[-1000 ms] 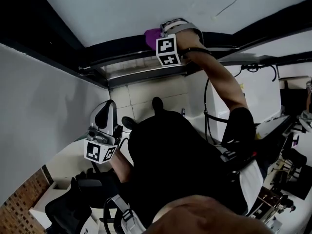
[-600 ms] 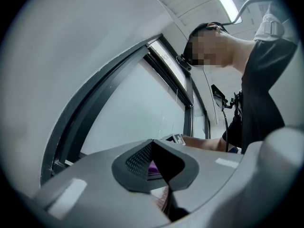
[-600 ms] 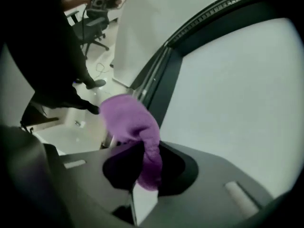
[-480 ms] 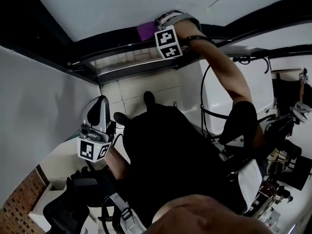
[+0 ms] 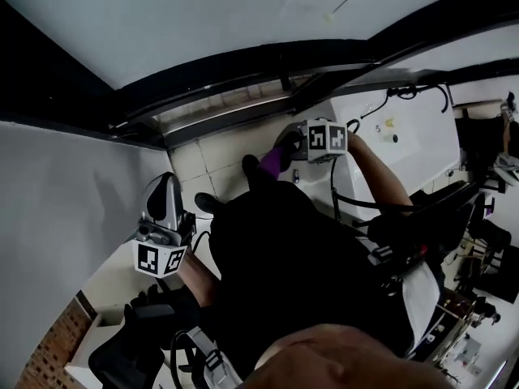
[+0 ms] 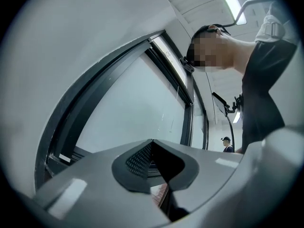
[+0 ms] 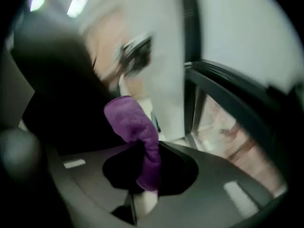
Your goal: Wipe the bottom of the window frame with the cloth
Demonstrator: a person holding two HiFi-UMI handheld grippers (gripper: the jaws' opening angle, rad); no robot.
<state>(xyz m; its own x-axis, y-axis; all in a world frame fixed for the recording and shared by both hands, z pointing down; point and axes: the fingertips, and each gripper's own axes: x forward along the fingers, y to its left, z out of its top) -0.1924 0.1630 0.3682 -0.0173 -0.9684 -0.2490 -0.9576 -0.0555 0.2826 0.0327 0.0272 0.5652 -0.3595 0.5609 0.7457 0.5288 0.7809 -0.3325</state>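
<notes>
In the head view the dark bottom rail of the window frame [image 5: 235,65] runs across the top, with its track [image 5: 219,104] below it. My right gripper [image 5: 281,154] hangs below the frame, apart from it, shut on a purple cloth [image 5: 271,164]. In the right gripper view, which is blurred, the cloth [image 7: 132,126] sticks up out of the right gripper [image 7: 142,167], with the frame [image 7: 228,95] to the right. My left gripper [image 5: 165,186] is held low at the left, pointing up. In its own view the left gripper [image 6: 154,161] is shut on nothing, facing the window frame [image 6: 64,127].
A grey wall [image 5: 57,209] stands at the left and a tiled wall [image 5: 212,159] lies under the window. A white cabinet [image 5: 405,136] with cables is at the right. A black chair [image 5: 130,347] sits at lower left, cluttered gear [image 5: 478,241] at far right.
My right gripper has come down off the window frame with the purple cloth, toward the person's body. The left gripper has barely moved.
</notes>
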